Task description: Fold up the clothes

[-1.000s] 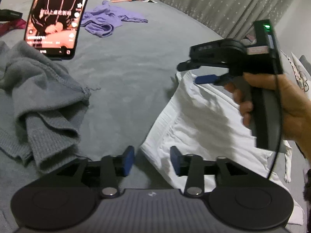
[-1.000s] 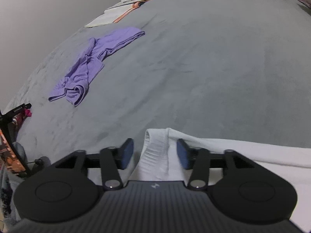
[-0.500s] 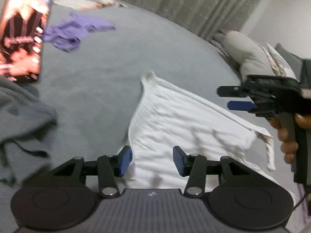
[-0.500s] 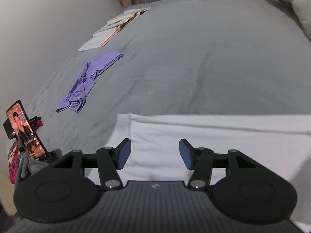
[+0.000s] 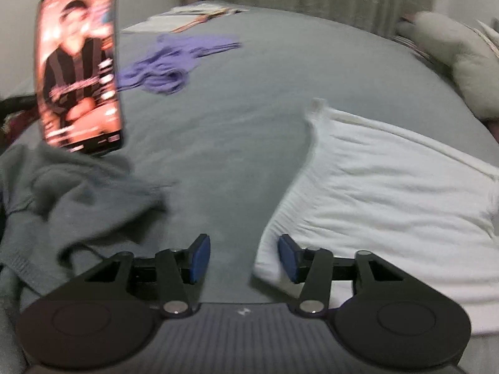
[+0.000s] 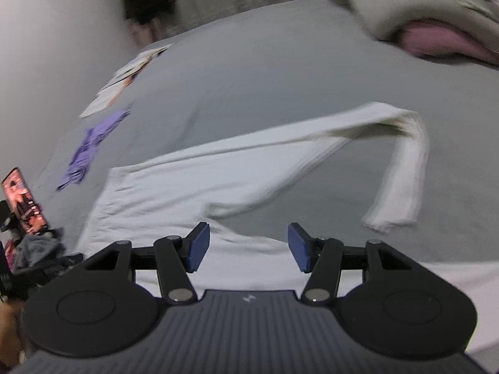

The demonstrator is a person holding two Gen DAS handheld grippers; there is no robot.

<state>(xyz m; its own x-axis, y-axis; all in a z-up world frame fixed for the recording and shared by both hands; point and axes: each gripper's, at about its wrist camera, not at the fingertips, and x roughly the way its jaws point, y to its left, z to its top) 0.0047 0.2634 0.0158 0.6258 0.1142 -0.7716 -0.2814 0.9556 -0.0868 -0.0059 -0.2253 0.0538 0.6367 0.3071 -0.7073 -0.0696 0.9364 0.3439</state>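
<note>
Both low, overlapping on white garment (image 5: 389, 193)

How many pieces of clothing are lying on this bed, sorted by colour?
White: 1, the white garment spread out flat.
Purple: 1, the purple garment crumpled at the far side.
Grey: 1, the grey garment heaped by the phone.
Total: 3

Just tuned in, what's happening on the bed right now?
A person with two handheld grippers is laying out a white garment on the grey bed. Both the left gripper and right gripper are open above it, holding nothing. One sleeve bends back on itself. A grey sweater and purple top wait nearby.
</note>
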